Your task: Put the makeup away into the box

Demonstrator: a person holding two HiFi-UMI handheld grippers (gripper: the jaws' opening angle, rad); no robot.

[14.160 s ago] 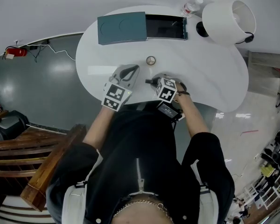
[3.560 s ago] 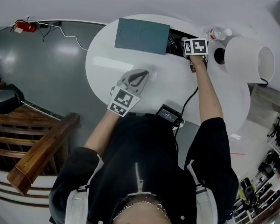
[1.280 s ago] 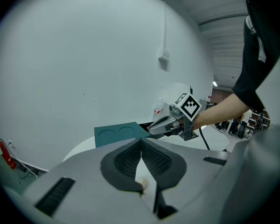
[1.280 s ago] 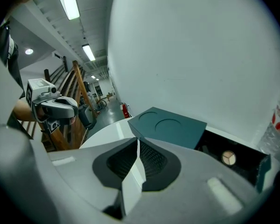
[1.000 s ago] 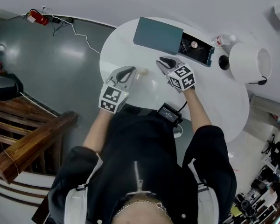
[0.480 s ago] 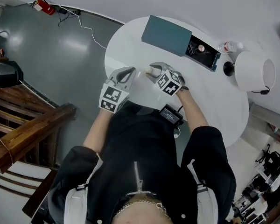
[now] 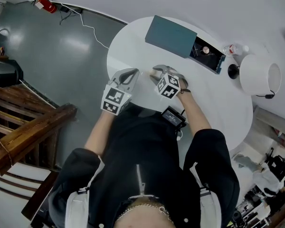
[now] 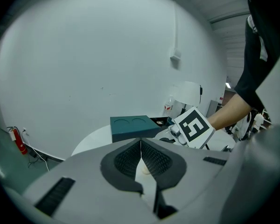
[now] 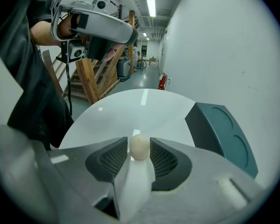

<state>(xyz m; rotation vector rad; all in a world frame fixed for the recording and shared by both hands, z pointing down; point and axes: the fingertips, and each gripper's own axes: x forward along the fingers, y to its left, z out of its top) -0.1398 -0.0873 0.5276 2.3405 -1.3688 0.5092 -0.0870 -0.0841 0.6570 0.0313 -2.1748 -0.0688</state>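
Observation:
A small cream makeup sponge (image 9: 140, 147) lies on the white round table (image 7: 133, 42). My right gripper (image 9: 140, 149) points steeply down at it. Its jaws have just been opening and now stand on either side of the sponge, which nearly fills the gap, still round and unsquashed. My left gripper (image 7: 134, 72) rests just left of it, shut and empty, pads meeting (image 8: 141, 143). In the left gripper view the right gripper's marker cube (image 8: 192, 127) is close ahead. The open dark box (image 7: 207, 54) lies at the far right with its teal lid (image 7: 171, 36) beside it; small items are inside.
A white lamp (image 7: 259, 75) and a clear bottle (image 7: 233, 48) stand past the box. A black device with a cable (image 7: 173, 118) sits at the table's near edge. Wooden stairs (image 7: 23, 137) and grey floor lie to the left, below the table.
My right gripper has come back from the box side, down and to the left, rolled over, and now brackets the sponge. The left gripper has hardly moved.

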